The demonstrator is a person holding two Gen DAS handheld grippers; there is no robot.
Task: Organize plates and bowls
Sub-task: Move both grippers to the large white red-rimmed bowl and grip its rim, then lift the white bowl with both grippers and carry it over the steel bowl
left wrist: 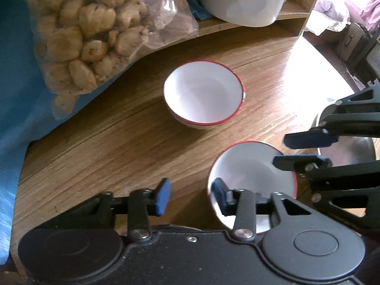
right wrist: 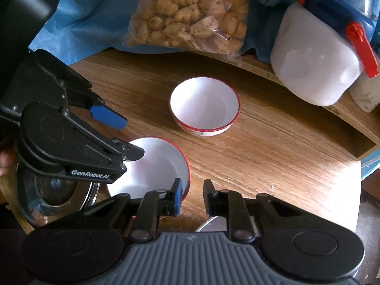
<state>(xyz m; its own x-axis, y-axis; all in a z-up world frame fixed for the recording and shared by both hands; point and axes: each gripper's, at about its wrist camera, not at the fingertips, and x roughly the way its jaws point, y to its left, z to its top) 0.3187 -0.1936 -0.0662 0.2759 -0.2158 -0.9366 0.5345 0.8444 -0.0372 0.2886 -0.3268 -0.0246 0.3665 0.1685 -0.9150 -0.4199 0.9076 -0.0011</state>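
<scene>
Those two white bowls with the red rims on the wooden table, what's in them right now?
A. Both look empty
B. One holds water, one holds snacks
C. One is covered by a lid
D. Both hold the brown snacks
A. The far bowl and the near bowl both show only bare white insides; the brown snacks stay in the clear bag behind them.
</scene>
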